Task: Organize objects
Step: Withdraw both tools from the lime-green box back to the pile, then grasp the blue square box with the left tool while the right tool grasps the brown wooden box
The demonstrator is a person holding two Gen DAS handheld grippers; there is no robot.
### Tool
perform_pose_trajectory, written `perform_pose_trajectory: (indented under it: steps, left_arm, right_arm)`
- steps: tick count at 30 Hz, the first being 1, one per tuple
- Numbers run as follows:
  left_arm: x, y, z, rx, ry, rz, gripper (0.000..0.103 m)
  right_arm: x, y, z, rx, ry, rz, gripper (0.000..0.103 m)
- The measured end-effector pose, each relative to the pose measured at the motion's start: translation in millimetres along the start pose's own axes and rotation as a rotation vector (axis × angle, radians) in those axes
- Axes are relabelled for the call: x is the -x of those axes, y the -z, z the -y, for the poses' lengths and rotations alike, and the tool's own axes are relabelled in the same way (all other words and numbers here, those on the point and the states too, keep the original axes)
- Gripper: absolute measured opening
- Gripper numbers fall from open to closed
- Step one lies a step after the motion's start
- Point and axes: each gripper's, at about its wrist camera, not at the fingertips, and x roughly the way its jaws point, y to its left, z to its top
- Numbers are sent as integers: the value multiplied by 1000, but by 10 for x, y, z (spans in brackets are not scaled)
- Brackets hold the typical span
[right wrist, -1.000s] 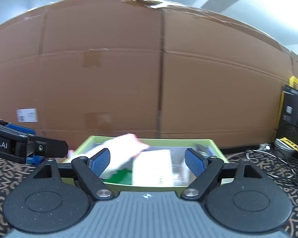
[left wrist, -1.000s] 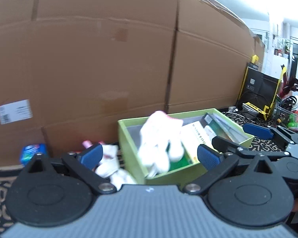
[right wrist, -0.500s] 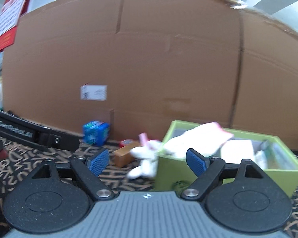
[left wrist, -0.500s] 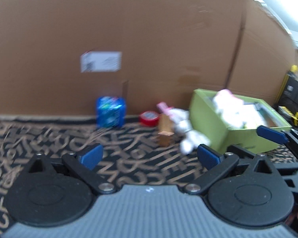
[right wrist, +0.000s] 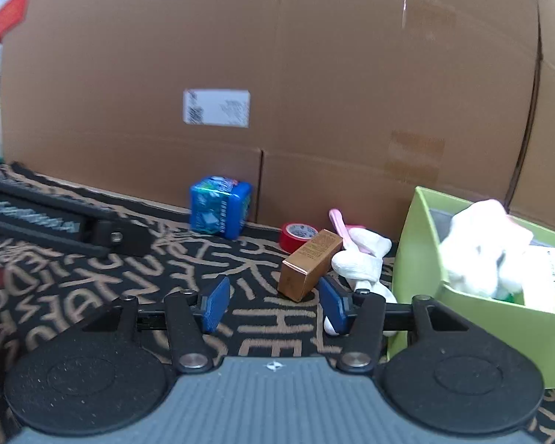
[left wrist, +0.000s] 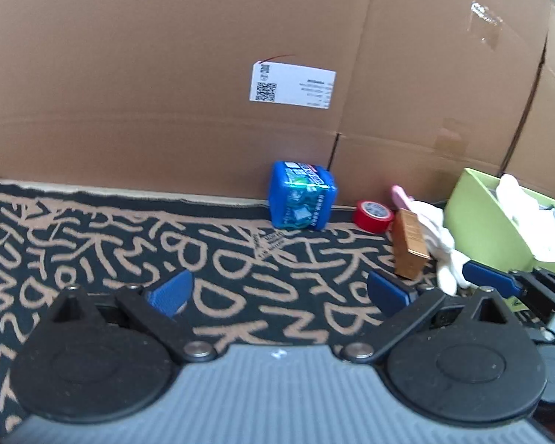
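Right tongs are standing partly apart with nothing between the pads; the jaws have just been narrowing. Left tongs are gaping wide and empty over the patterned tabletop.

Loose things are sitting along the cardboard wall: blue box, red tape roll, brown carton lying tilted, and a white plush toy touching the carton and the green bin. The bin is already holding another white plush and some packets.

I am judging the brown carton as the likely next pick.

Risks I am watching:
- Jaws narrowing early; the carton is lying slantwise, so the pads may be catching a corner and pushing it away.
- Plush toy lying against the carton; a close may be pinching fabric too, dragging both.
- Right pad is working just beside the bin wall; a swing may be knocking the bin.
- Both tongs are crowding one patch; collision is possible.
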Motion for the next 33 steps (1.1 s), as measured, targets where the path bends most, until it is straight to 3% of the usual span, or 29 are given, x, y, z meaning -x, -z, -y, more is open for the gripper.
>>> perform_pose_trajectory:
  steps: [7, 9, 10, 11, 19, 27, 29, 33]
  left_arm:
    - [-267, -200, -3, -16, -37, 5, 103]
    - [-354, -251, 31, -29, -50, 10, 103]
    - [-408, -280, 55, -36, -57, 9, 103]
    - [-466, -311, 75, -41, -63, 8, 103]
    - [-883, -475, 240, -42, -76, 5, 103]
    - [-1264, -571, 301, -4, -109, -23, 103]
    - [-1304, -549, 292, -5, -93, -36, 96]
    - [-1316, -497, 264, -3, -47, -94, 61]
  right_arm:
    - [-511, -93, 21, -28, 95, -74, 56]
    - [-586, -116, 33, -33, 101, -90, 47]
    - [-612, -116, 37, -29, 102, -100, 37]
    - [-619, -105, 43, -30, 103, -101, 36]
    - [-340, 3, 88, -63, 8, -95, 29]
    - [-210, 49, 67, -60, -42, -83, 28]
    - [-200, 58, 101, -70, -49, -85, 28]
    - [-150, 85, 150, -90, -64, -81, 28]
